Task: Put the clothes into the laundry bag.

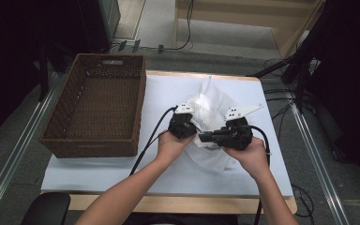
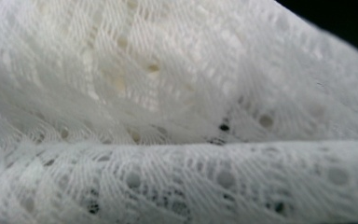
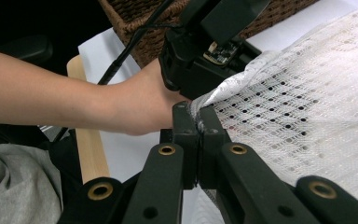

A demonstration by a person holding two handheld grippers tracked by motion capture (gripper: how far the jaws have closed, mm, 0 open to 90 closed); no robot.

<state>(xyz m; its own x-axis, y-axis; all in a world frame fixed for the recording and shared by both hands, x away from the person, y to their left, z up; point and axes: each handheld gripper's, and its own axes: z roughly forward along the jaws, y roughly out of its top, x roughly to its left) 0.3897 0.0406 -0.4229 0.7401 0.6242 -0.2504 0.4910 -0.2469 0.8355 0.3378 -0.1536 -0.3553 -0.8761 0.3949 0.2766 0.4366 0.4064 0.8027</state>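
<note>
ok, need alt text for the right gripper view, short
The right gripper has its two black jaws shut on a fold of white openwork lace fabric. Just beyond, a hand holds the left gripper against the same fabric, with a brown wicker basket on the white table cover behind.

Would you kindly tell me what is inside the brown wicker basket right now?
The brown wicker basket holds nothing on the part of its woven floor that the high view shows; its near wall hides the closest strip. The white lace cloth lies outside it.

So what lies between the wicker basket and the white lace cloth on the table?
In the high view, a bare strip of the white table cover lies between the wicker basket and the white lace cloth; nothing stands on it.
</note>
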